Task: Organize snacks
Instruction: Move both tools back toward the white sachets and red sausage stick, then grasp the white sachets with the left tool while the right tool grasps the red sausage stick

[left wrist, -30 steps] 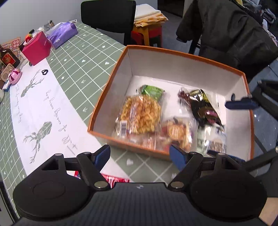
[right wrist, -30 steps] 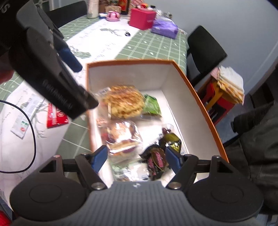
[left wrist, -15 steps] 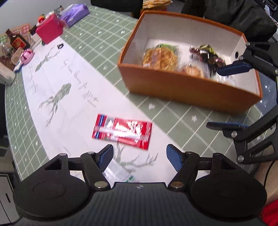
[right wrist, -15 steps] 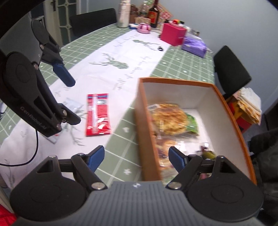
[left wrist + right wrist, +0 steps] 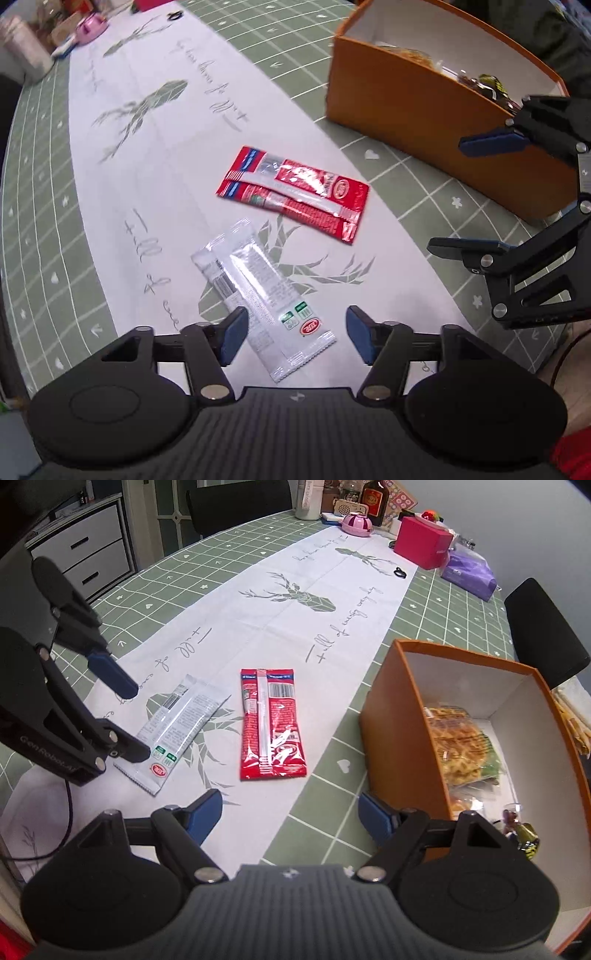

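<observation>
Step in hand: left tool (image 5: 291, 334), wide open and empty, hovers over white packet (image 5: 258, 291) on table (image 5: 44, 184). Right tool (image 5: 290, 814) likewise open, empty. Next: close on packet, carry to orange box (image 5: 436, 110).

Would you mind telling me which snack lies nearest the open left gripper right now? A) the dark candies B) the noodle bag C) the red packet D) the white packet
D: the white packet lies on the table runner with its near end between the fingers of the left gripper, while the red packet lies farther off, toward the orange box.
</observation>
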